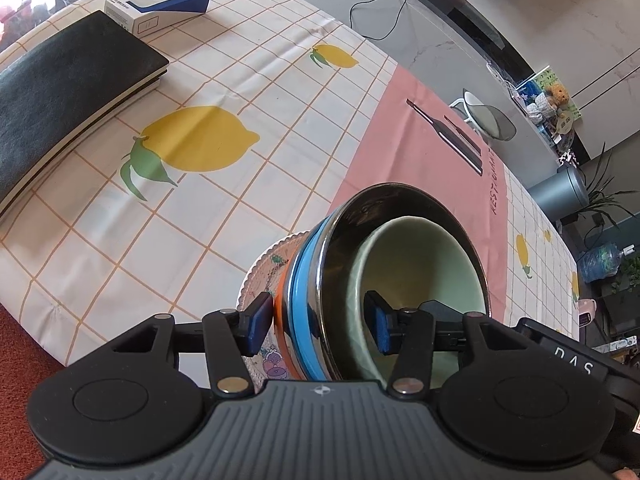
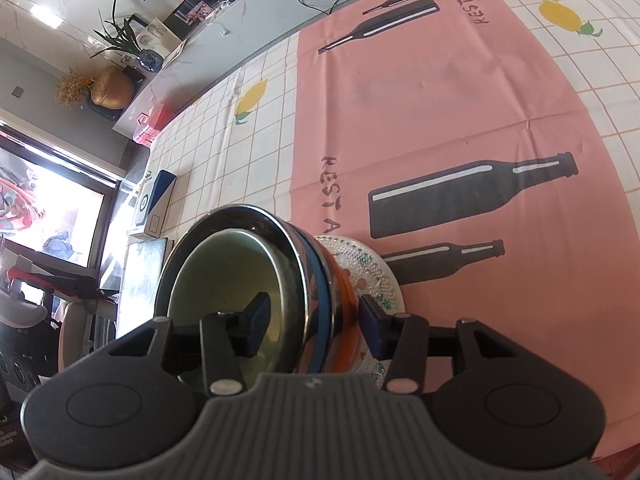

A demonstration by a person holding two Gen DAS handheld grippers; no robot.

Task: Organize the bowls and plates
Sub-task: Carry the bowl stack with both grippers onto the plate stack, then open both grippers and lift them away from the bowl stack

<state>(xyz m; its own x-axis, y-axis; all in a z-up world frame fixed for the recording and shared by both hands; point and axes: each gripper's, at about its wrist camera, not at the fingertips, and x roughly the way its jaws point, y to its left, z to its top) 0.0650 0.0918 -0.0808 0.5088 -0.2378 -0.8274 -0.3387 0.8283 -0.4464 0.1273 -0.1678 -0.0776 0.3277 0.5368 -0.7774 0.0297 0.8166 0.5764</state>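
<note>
A stack of dishes is held between both grippers above the table. It is a pale green bowl [image 1: 424,264] nested in steel bowls with a blue band [image 1: 304,292] and an orange band, on a patterned plate [image 1: 260,276]. My left gripper [image 1: 318,324] is shut on the stack's rim, one finger outside against the plate, one inside the green bowl. My right gripper [image 2: 314,326] is shut on the opposite rim of the same stack [image 2: 240,272], one finger inside the green bowl, one outside by the plate [image 2: 372,268].
A checked lemon-print tablecloth [image 1: 224,92] with a pink bottle-print mat [image 2: 440,100] covers the table. A dark notebook [image 1: 60,92] and a white and blue box [image 1: 160,4] lie at the far left. A counter with cables stands behind.
</note>
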